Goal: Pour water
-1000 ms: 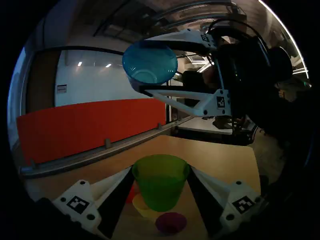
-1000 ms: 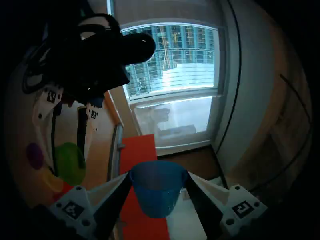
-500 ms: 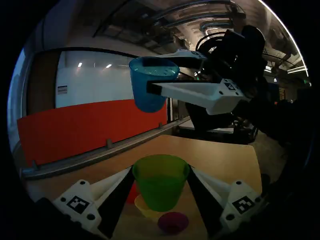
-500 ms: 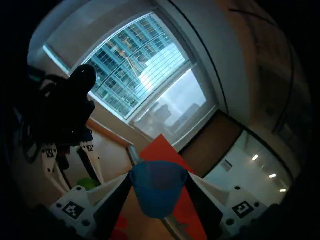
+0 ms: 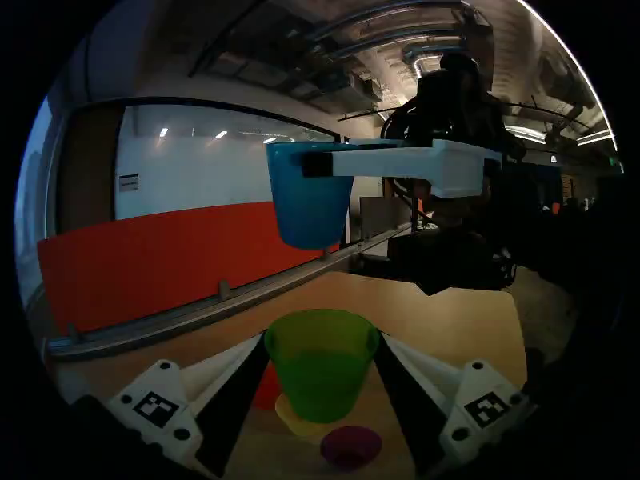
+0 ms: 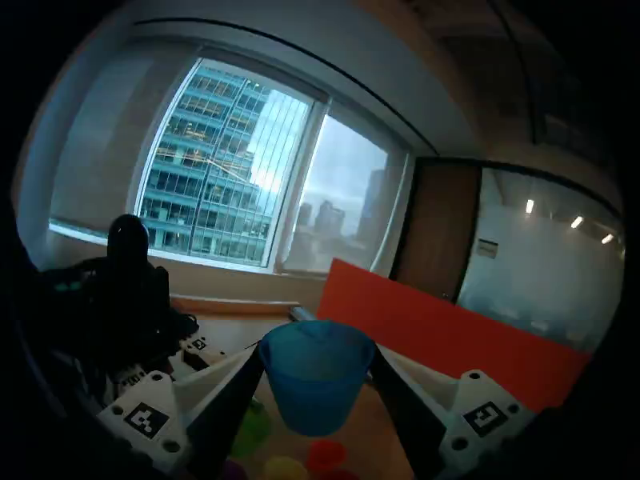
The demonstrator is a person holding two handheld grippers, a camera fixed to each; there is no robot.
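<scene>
The left tool [image 5: 320,356] is clamped on the green cup [image 5: 322,366], one finger pressing each side just under the rim. It holds the cup upright and low over the table [image 5: 448,320]. The right tool [image 6: 316,376] grips the blue cup [image 6: 317,386] in the same way, both fingers against its wall.

In the left gripper view, the blue cup [image 5: 309,194] hangs above the green cup and farther out, a little left of its centre, and the two are well apart in height. The blue cup's long axis is vertical and its rim is level, with the right tool's fingers running out horizontally to the right toward the hand that holds it. As it hangs now, nothing would spill.

My judgement is that the pour depends on bringing the blue rim over the green mouth and then tipping it down toward the left tool. The right hand is the one that must move, while the left only has to steady its cup.

Whether either cup holds water is hard to tell in this dim light.

Under the green cup, small yellow [image 5: 290,414], red [image 5: 268,388] and purple [image 5: 350,446] pieces lie on the table. An orange-red partition [image 5: 160,256] stands along the table's far edge.
</scene>
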